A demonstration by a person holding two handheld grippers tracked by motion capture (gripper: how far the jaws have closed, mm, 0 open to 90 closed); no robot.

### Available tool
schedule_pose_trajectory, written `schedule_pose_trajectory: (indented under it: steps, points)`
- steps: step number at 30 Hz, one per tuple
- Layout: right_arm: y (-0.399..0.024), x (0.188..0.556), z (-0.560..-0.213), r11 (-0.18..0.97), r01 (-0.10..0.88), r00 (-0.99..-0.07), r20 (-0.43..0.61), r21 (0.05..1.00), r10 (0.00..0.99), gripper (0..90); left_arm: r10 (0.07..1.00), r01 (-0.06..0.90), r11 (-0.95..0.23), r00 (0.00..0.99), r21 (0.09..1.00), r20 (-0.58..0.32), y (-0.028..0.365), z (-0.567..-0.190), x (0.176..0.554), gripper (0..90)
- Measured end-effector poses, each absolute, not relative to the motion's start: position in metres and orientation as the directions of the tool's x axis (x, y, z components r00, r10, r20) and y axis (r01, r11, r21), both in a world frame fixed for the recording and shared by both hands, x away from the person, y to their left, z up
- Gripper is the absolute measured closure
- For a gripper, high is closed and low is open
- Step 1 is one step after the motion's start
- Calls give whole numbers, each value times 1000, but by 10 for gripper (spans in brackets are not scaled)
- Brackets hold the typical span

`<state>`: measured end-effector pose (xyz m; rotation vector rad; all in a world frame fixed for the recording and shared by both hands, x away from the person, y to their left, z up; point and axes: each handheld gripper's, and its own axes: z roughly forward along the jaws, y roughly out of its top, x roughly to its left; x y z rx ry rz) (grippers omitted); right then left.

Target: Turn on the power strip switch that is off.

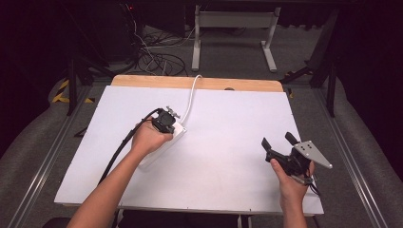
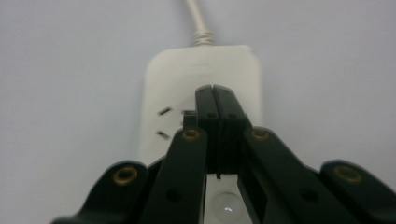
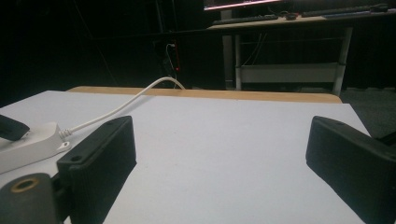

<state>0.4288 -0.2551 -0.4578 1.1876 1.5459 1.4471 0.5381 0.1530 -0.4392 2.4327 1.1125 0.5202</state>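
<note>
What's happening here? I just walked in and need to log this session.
A person works at a white table with a gripper in each hand. The left gripper, jaws closed together, is down on the white power strip, near its cord end. The right gripper is held open above bare table at the right, holding nothing.

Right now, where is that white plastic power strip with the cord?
In the high view the white plastic power strip lies left of centre on the white table, under the left gripper, its cord running to the far edge.
</note>
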Motion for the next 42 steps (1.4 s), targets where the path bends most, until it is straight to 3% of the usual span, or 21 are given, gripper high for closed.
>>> schedule_pose_trajectory:
  steps: [2,5,7,10,13,18,22,37,38,39,40,42]
  points:
    - [-255,429,-458,-45,158,-334,96,986,938,91,775,625,-575,624,529,105,160,-439,540,900]
    - [-256,430,-458,-41,157,-332,92,987,939,91,766,618,-577,637,535,90,163,-439,541,900]
    - [-255,430,-458,-42,159,-330,94,986,939,91,766,620,-536,642,573,23,166,-437,540,900]
    - [-255,431,-459,-40,164,-330,93,986,940,91,761,613,-539,649,578,22,162,-436,539,900]
    - [-255,430,-458,-42,160,-330,93,986,939,92,764,612,-557,642,562,59,160,-439,539,900]
    - [-256,429,-458,-47,159,-325,97,986,941,93,765,617,-551,643,562,45,158,-440,538,900]
    - [-257,429,-458,-48,159,-323,98,986,941,93,773,607,-564,627,559,100,153,-441,536,900]
    - [-256,428,-457,-53,154,-322,101,987,941,94,774,626,-561,628,542,75,153,-441,533,900]
    - [-256,428,-457,-50,154,-323,99,987,941,94,777,622,-564,623,543,93,153,-441,533,900]
    - [-256,428,-458,-50,153,-324,98,987,941,94,785,613,-582,595,534,172,154,-442,533,900]
    - [-256,428,-458,-50,153,-324,98,987,941,94,785,613,-582,595,534,172,154,-442,533,900]
    - [-256,428,-457,-50,153,-326,98,987,940,94,791,651,-531,610,543,42,167,-440,539,900]
